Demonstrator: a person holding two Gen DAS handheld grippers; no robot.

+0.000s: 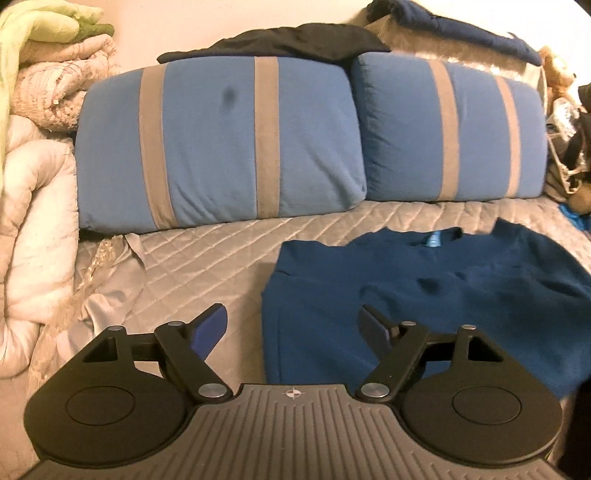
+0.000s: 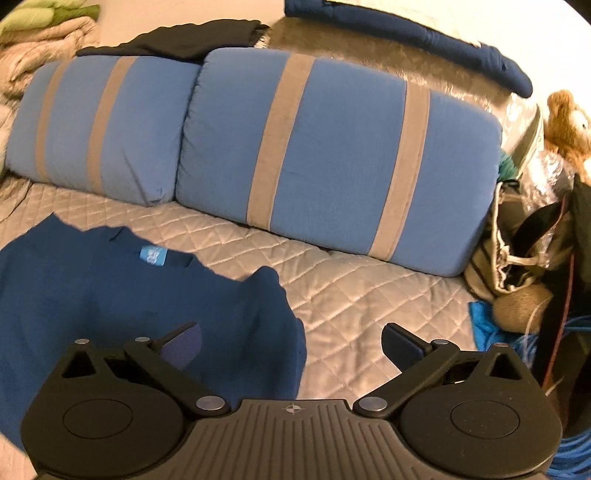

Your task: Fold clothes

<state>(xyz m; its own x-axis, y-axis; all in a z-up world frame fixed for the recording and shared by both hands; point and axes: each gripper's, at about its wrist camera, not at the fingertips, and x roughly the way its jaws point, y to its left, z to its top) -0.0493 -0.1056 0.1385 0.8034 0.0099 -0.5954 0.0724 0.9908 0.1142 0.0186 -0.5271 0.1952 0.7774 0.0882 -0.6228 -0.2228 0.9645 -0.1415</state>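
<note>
Right now we hold both grippers above a quilted grey bedspread point(image 1: 207, 258), each with its jaws spread wide and nothing between them. Our left gripper point(image 1: 293, 328) hangs over the near left edge of a dark blue shirt point(image 1: 424, 306): its left finger sits over bare quilt, its right finger over the blue cloth, and we cannot tell whether either one touches. Our right gripper point(image 2: 291, 347) is at the shirt's opposite side, with its left finger over the fabric and its right finger over the bedspread.

The shirt lies spread on the bedspread with its collar toward the pillows, and a small light blue label point(image 2: 152, 255) shows inside the neckline. The sleeve point(image 2: 266, 288) on our right is bunched up near the shoulder.

Behind the shirt, 2 blue pillows with grey stripes point(image 1: 218, 144) point(image 2: 332, 158) lean side by side. A black garment point(image 1: 295, 42) is draped over their tops, and a navy one point(image 2: 406, 33) lies further back. Pale bedding point(image 1: 33, 177) is piled at the left, and a brown plush toy point(image 2: 567, 118) sits at the far right above a striped bag point(image 2: 517, 254).
</note>
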